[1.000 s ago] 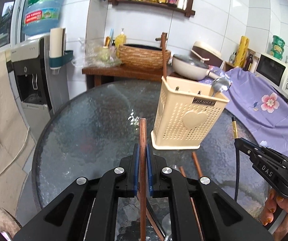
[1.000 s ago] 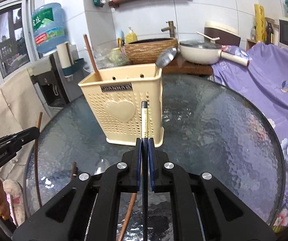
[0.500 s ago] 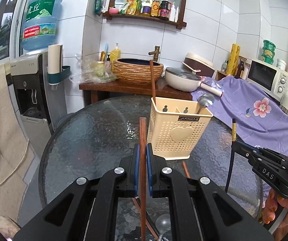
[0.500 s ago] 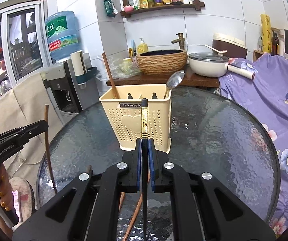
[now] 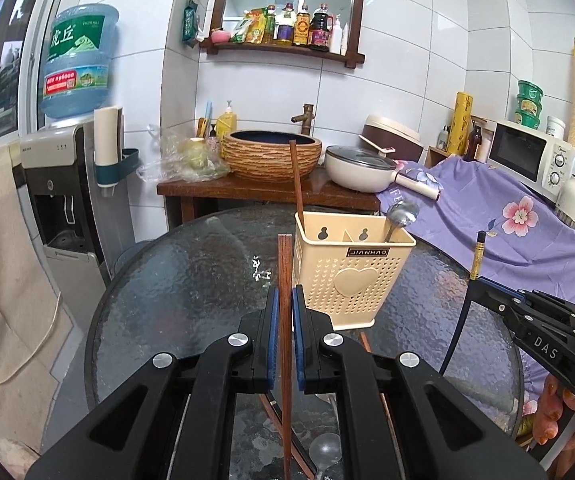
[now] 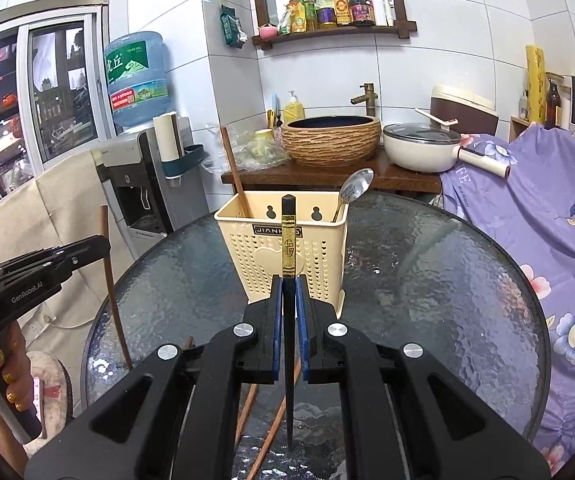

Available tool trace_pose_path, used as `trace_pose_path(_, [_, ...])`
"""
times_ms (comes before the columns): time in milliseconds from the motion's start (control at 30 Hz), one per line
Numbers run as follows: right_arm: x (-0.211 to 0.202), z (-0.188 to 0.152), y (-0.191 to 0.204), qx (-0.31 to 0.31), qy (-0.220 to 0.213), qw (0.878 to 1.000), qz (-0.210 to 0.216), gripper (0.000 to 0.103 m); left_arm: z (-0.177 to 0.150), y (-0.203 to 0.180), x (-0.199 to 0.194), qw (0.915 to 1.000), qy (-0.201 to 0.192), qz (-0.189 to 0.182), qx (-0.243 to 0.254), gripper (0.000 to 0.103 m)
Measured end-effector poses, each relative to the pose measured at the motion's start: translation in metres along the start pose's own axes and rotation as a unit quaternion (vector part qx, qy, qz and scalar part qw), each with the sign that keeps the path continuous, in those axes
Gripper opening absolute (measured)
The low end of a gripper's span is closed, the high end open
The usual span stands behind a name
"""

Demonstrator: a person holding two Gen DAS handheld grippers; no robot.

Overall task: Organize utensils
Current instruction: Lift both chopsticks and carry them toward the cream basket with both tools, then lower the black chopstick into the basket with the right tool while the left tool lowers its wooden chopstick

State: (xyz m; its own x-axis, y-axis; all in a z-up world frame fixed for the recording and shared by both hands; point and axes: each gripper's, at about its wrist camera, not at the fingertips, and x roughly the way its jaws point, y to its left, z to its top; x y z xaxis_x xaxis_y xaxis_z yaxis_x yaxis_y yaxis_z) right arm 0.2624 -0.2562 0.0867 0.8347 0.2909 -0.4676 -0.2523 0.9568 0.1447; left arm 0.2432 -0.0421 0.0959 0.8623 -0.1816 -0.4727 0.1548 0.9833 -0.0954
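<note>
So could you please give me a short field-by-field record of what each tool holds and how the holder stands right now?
left tool: shut on brown chopstick, held upright
right tool: shut on black chopstick, gold band above the grip
holder: cream, upright on glass table
in holder: brown chopstick at its left end, spoon at its right end
on table: loose spoon

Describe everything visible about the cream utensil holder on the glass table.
The utensil holder is a cream plastic box, tapering downward, with perforated walls, a raised heart and a dark JIANHAO label on its front. A divider splits it; two keyhole slots pierce the back wall. It stands upright on the glass table. A brown chopstick leans in its left compartment, a metal spoon in its right. Neither gripper touches it.
</note>
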Motion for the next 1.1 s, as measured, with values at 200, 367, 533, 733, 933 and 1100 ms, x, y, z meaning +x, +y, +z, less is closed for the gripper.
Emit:
trace_pose_path(200, [-0.005, 0.004, 0.003, -0.005, -0.007, 1.000, 0.002, 0.007, 0.007, 0.000, -0.005, 0.9999, -0.006, -0.012, 0.001, 0.007])
trace_pose_path(367, [-0.009, 0.013, 0.005, -0.015, -0.012, 1.000, 0.007, 0.007, 0.013, -0.004, -0.007, 0.9998, -0.009, -0.018, 0.008, 0.007])
trace_pose_path(533, [-0.014, 0.031, 0.008, -0.024, -0.020, 0.999, 0.011, 0.007, 0.028, -0.010, -0.015, 0.9991, -0.021, -0.031, 0.021, 0.007])
trace_pose_path(733, [-0.021, 0.063, 0.014, -0.042, -0.030, 0.999, 0.015, 0.007, 0.060, -0.019, -0.020, 0.9972, -0.031, -0.061, 0.030, 0.007])
trace_pose_path(933, [-0.029, 0.105, 0.017, -0.044, -0.050, 0.998, 0.019, 0.007, 0.106, -0.029, -0.021, 0.9954, -0.052, -0.076, 0.025, 0.007])
trace_pose_path(1100, [-0.032, 0.147, 0.019, -0.042, -0.072, 0.996, 0.015, 0.007, 0.146, -0.036, -0.014, 0.9953, -0.068, -0.067, 0.014, 0.007])
